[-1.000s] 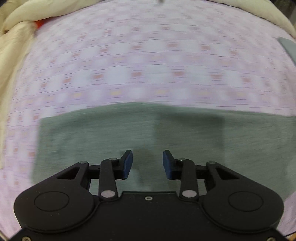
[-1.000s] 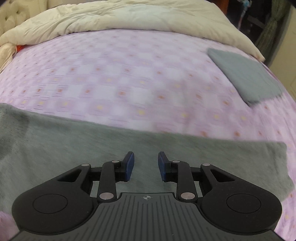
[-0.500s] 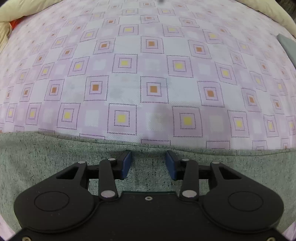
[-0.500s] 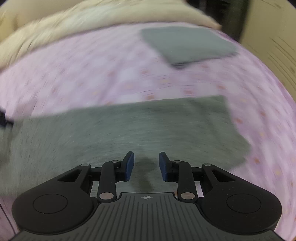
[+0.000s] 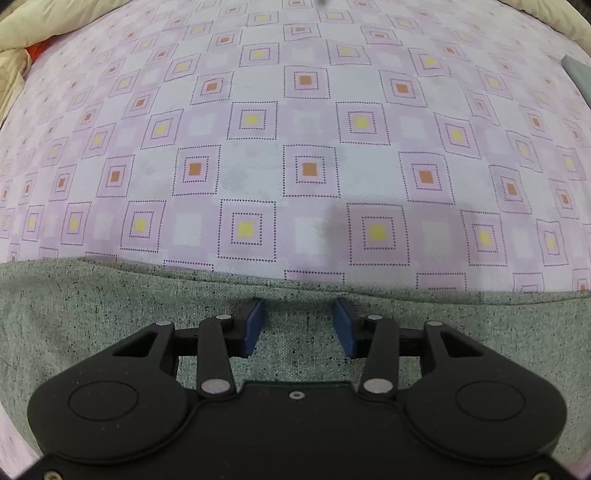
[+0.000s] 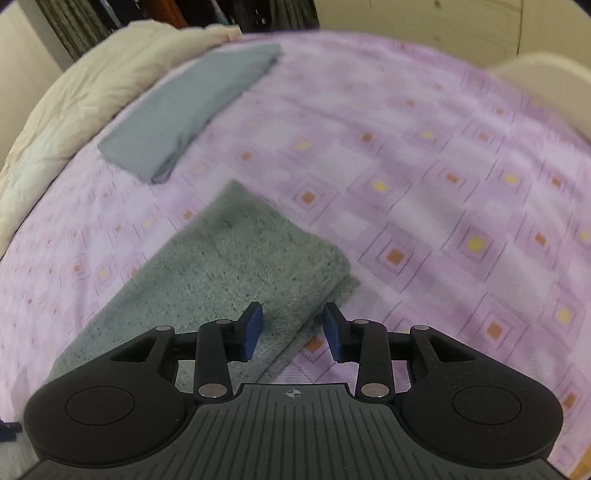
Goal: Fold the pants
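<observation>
A: Where are the pants (image 5: pixel 110 314) lying right now?

B: They are lying flat on the bed sheet (image 5: pixel 306 110), a grey speckled strip running across the bottom of your left view. Their far edge is sitting just ahead of your left tool (image 5: pixel 297 325).

A: And how is that tool standing?

B: You are holding the left tool wide, its blue pads (image 5: pixel 253 326) apart over the cloth, with nothing between them.

A: What is the right side showing?

B: There the pants (image 6: pixel 229 258) are lying doubled, two layers showing along the near edge. Your right tool (image 6: pixel 293 328) is hanging wide over that edge: the left pad is over the cloth, the right pad over the sheet (image 6: pixel 443 166). Whether either pad is touching the fabric, I cannot tell.

A: Anything else on the bed?

B: A folded grey-blue cloth (image 6: pixel 192 107) is lying well apart from the pants, near the cream duvet (image 6: pixel 74 110) bunched along the far side. In the left view, something orange (image 5: pixel 38 50) is peeking out beside the duvet (image 5: pixel 48 22).
</observation>
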A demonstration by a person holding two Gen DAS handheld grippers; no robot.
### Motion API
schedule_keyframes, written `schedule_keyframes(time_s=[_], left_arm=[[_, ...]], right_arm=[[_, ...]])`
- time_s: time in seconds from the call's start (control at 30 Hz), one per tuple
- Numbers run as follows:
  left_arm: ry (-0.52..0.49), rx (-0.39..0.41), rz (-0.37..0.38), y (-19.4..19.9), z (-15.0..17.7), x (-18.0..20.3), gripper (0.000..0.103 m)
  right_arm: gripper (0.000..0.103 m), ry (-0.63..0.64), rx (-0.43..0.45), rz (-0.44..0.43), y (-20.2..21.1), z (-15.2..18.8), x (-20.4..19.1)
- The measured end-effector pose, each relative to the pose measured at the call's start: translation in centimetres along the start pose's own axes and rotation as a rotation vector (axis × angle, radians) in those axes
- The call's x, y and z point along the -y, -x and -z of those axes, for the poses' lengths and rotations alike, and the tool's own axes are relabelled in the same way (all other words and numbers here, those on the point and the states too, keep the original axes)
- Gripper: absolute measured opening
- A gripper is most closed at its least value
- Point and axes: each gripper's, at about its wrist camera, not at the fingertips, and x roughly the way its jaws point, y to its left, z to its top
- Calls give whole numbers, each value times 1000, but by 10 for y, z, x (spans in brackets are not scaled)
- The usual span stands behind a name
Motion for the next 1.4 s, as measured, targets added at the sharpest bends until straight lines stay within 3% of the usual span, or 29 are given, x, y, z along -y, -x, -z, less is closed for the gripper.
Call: schedule_keyframes(time_s=[0.03,0.1,0.23,0.3,0.4,0.43,0.6,0.8,0.97,1.1,1.23,1.4], left_arm=[[-8,0,-2,0,0,1,53],[-32,-1,-8,-1,-1,1,54],[-59,-6,-8,-2,-4,3,54],[-74,-13,-21,4,-1,4,51],[-103,25,-45,29,19,3,49],[-107,35,-51,38,29,1,49],[-53,33,-82,72,86,-27,50],[79,-51,-127,79,149,-85,49],[97,-86,-161,79,179,-132,49],[95,-94,-149,80,195,-168,49],[91,-92,-128,81,204,-195,49],[80,-93,-76,79,210,-223,49]], right_arm=[[5,57,0,20,2,1,-7],[5,152,6,70,4,0,-15],[5,138,-51,80,-9,-1,-4],[8,166,-17,62,0,0,-7],[26,244,60,23,23,10,-16],[27,291,76,3,30,16,-23],[27,569,36,-202,51,64,-74],[27,881,-151,-516,64,150,-164],[28,996,-321,-686,69,224,-236],[31,1072,-384,-710,70,281,-283],[31,1103,-357,-672,70,321,-315],[32,1066,-297,-584,70,341,-335]])
